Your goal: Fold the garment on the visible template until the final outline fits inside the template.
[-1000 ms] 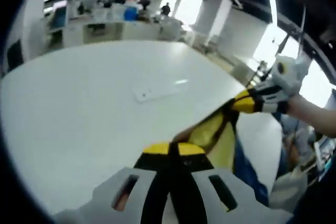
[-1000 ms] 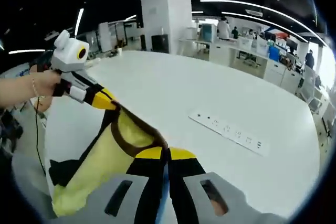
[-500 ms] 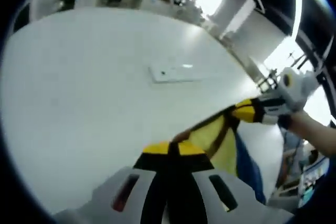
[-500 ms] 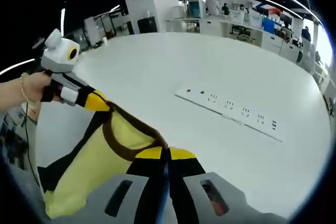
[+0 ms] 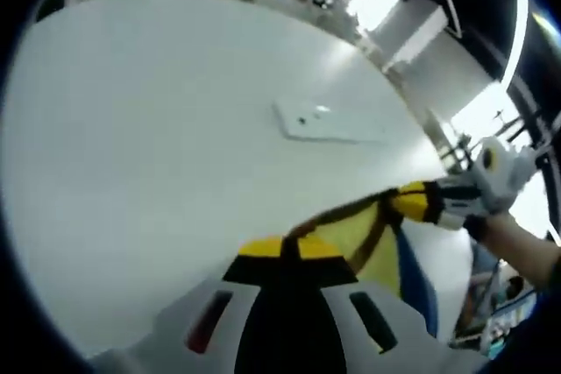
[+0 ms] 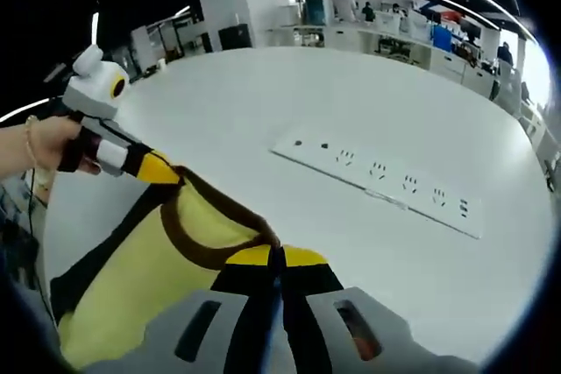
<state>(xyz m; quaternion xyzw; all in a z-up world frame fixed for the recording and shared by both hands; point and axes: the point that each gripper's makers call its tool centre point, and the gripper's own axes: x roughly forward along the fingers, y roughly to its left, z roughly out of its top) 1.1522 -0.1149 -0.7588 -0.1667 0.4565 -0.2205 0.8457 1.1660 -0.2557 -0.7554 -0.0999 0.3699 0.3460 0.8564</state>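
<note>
Above table (image 6: 438, 111) | both tongs — left (image 5: 282, 247), right (image 6: 276, 256) — clamp garment (image 6: 166, 269)

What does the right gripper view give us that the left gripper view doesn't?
Right gripper view: the long white power strip's row of sockets is readable, and the yellow garment with dark brown trim shows broadly, its brown neckline loop included.

Left gripper view: a blue part of the garment hanging below the right gripper.

Both: the white table, the strip, and the garment stretched in the air between the shut left gripper and right gripper.
</note>
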